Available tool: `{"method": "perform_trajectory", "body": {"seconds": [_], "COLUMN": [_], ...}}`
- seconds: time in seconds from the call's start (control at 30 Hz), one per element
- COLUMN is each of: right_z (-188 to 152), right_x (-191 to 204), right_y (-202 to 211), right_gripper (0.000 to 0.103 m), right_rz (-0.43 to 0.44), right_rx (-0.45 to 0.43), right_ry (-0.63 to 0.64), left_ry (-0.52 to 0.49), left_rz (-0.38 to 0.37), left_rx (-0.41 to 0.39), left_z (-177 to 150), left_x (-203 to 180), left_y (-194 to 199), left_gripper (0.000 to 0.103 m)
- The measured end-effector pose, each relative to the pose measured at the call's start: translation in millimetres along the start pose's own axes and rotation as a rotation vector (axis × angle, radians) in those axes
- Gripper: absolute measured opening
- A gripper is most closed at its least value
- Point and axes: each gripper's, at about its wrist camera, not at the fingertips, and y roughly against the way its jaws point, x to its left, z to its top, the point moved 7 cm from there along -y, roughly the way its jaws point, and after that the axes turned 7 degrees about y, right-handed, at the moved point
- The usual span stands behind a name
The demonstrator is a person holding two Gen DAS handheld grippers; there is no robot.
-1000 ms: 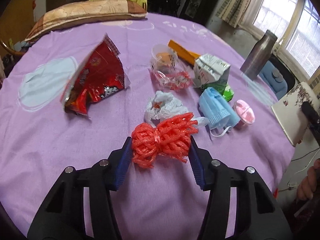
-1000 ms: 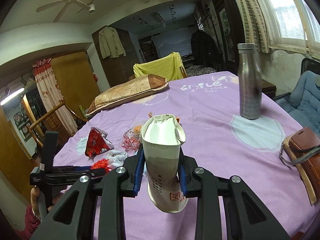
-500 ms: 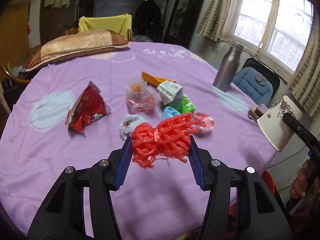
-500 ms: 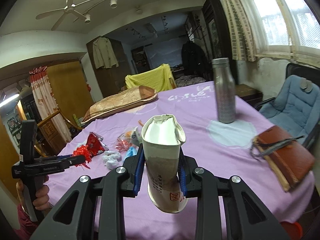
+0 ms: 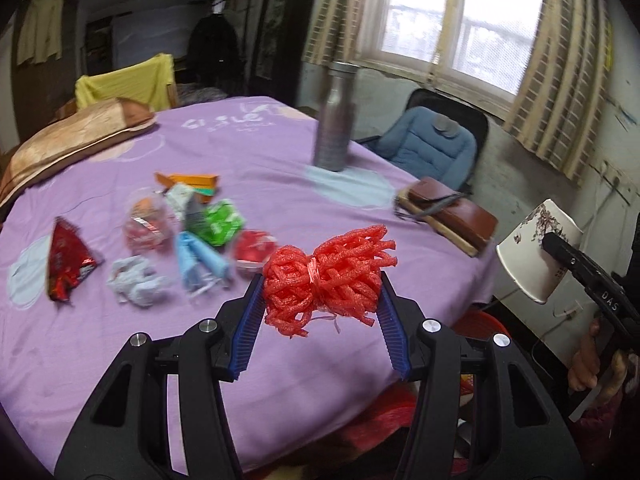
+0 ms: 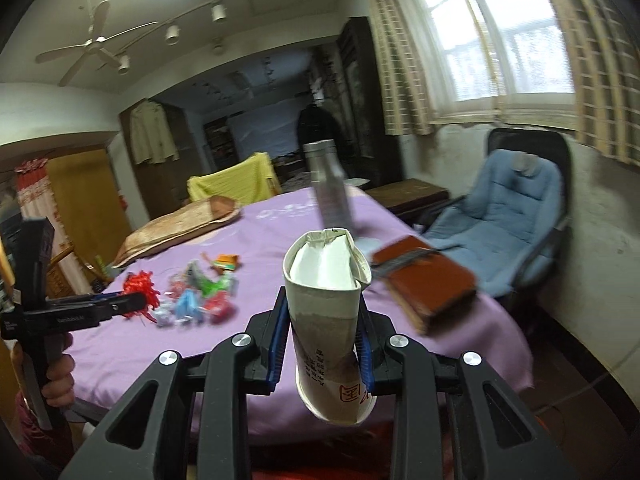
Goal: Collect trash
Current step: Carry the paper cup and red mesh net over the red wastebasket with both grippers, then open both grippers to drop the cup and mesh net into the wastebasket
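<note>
**Item 1. Left gripper** (image 5: 322,300): blue ribbed pads clamped on either side of a bundle of red foam fruit netting (image 5: 326,280), tied at its middle. The bundle is held clear of the table, above its near edge.

**Item 2. Right gripper** (image 6: 322,340): jaws narrow, pinching a crushed white paper cup (image 6: 326,320) with printed characters, mouth folded flat and upward, base hanging below the pads. The cup is in the air, off the table's near edge.

**Item 3. Round table under purple cloth** (image 5: 280,152): uncollected trash lies in a loose cluster left of centre:
- red foil snack bag (image 5: 66,264)
- crumpled white plastic wrap (image 5: 134,284)
- blue face mask (image 5: 198,264)
- green carton (image 5: 220,222)
- clear plastic bag with orange contents (image 5: 146,224)
- orange flat box (image 5: 192,182)
- red round lid (image 5: 254,250)

**Item 4. Not trash, by appearance:** steel bottle (image 5: 334,120), brown leather wallet (image 5: 448,214), patterned pillow (image 5: 68,144).

**Item 5. Red bin** (image 5: 476,326): partly seen below the table edge, between the two grippers; probably the drop point.

**Handling note (judgement):** carry both pieces fully over the bin mouth before opening. The netting is light and springy and may cling to the ribbed pads, so open wide and low. The cup is squeezed off-centre; keep it level to avoid it pivoting out early.
</note>
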Motion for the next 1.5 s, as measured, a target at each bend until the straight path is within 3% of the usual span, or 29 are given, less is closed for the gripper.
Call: {"method": "perform_trajectory", "body": {"seconds": [0.4,0.63,0.7,0.73,1.0,1.23,1.33,1.4,1.5], "right_z": [-84,-147,-168,-174,-183,-186,-188,-188,-187], "right_x": [-129,-177,-191,-194,-232,-247,-246,-245,-245], "right_y": [38,21,7,8,45,49,50,51,52], "right_gripper": [0.03,0.031,0.053,0.058,0.058,0.058,0.058,0.058,0.058], "right_rz": [-0.211,-0.247,-0.24,-0.239,-0.334,-0.336,-0.326,-0.323,-0.322], "right_rx": [0.086,0.203,0.261,0.261,0.162,0.14,0.145,0.144,0.138], "right_ry": [-0.155,-0.247,-0.288,-0.309,-0.368,-0.412,-0.415,-0.413,-0.412], "left_ry": [-0.196,-0.306,-0.325,-0.338,-0.406,-0.46,-0.461,-0.455,-0.444], "left_rz": [-0.128,-0.192,-0.205,-0.212,-0.258,-0.29,-0.305,-0.317,-0.305], "left_rx": [0.12,0.209,0.232,0.25,0.362,0.407,0.406,0.4,0.365], "left_z": [-27,-53,-59,-64,-96,-113,-113,-111,-103], "left_x": [-126,-195,-210,-218,-266,-299,-307,-308,-304], "left_y": [-52,-92,-102,-110,-151,-167,-168,-165,-161], "left_gripper": [0.054,0.054,0.054,0.054,0.054,0.055,0.066,0.081,0.091]}}
